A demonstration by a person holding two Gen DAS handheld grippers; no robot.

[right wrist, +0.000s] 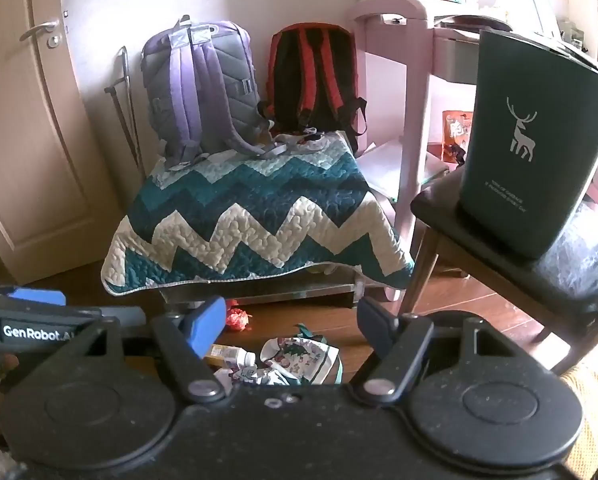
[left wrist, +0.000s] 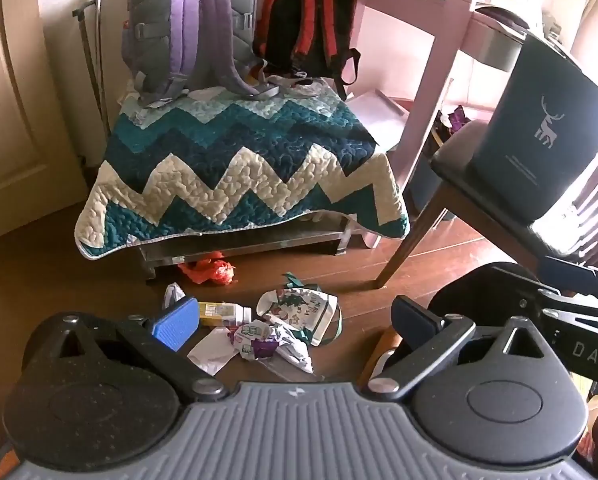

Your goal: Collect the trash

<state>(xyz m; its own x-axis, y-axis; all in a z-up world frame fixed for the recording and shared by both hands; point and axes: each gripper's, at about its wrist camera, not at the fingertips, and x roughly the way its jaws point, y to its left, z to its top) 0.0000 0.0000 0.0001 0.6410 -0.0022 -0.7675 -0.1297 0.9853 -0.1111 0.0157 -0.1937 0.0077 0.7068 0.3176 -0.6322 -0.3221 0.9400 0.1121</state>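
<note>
A: Left wrist view first. How does the left gripper stand?

B: Jaws wide, nothing between the pads. The trash lies on the wood floor at 6 o'clock from the quilt, right in the gap between the fingers.

A: What is in the pile?

B: A small bottle with a yellow label and white cap, lying flat. At its 5 o'clock, crumpled printed wrappers with a purple scrap, on a white sheet. At 3 o'clock from the bottle, a printed bag with green straps. At 12 o'clock, apart from the rest, a red crumple under the quilt's edge.

A: And the bin?

B: Dark, with a pale deer, upright on a chair at 2 o'clock.

A: Right wrist view?

B: The right gripper is wide too, holding nothing. The bottle, bag and wrappers show low between its fingers, partly hidden by the body. The red crumple sits at 11 o'clock from them; the bin at 2 o'clock.
</note>
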